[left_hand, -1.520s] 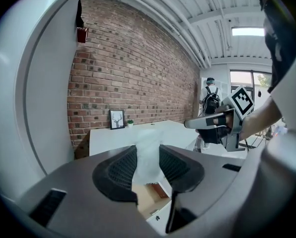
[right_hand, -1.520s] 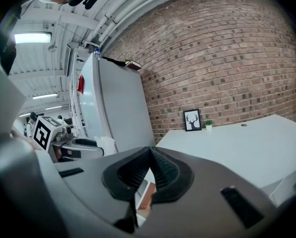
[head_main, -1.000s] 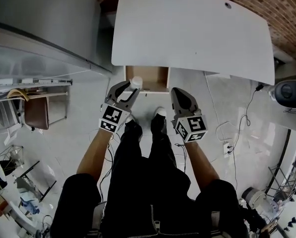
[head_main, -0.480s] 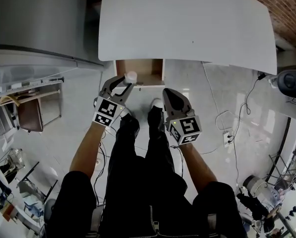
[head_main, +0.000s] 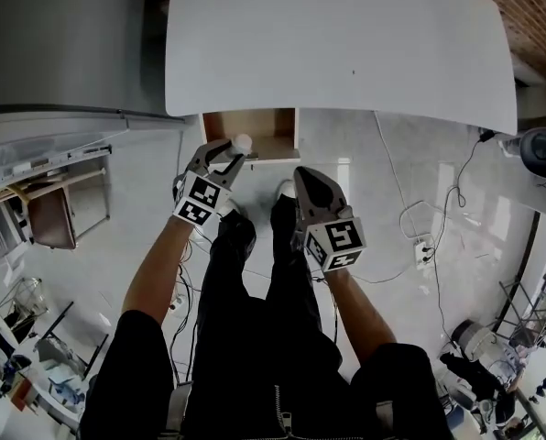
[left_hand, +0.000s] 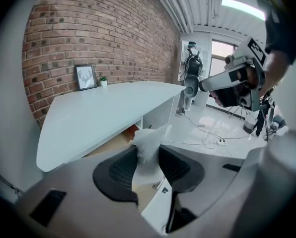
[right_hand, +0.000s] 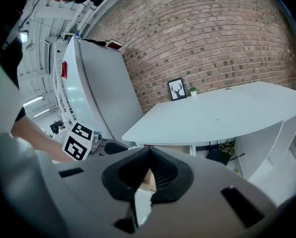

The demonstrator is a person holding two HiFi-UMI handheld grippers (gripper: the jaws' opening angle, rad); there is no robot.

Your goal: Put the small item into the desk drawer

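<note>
The small item [left_hand: 147, 144] you carried was white all over. In the left gripper view it looked thin and crumpled, with a ragged top edge poking up past the pads, while from the head view only a small rounded white end showed. It sat pinched in your left gripper [head_main: 229, 152], whose jaws stood fairly wide but were pressed against it on both sides, so the grip was firm. From above, the item lay over the front left part of the open desk drawer [head_main: 266, 123], at the near edge of its wooden inside. It was in the jaws, not down in the drawer, and the views did not show how high above the drawer it was. The drawer stood pulled out from under the near edge of the white desk [head_main: 346, 35]. You had your left forearm reaching forward over your left leg, with that gripper tilted downward toward the drawer and its marker cube facing up at the head camera. Your right gripper [head_main: 307, 178] was just beside it on the right and a little nearer your body, above your right shoe. It also sloped downward, its jaws were brought together at the tips, and it had nothing between them. In the right gripper view, only a sliver of the drawer's wood showed through the gap behind its pads.
</note>
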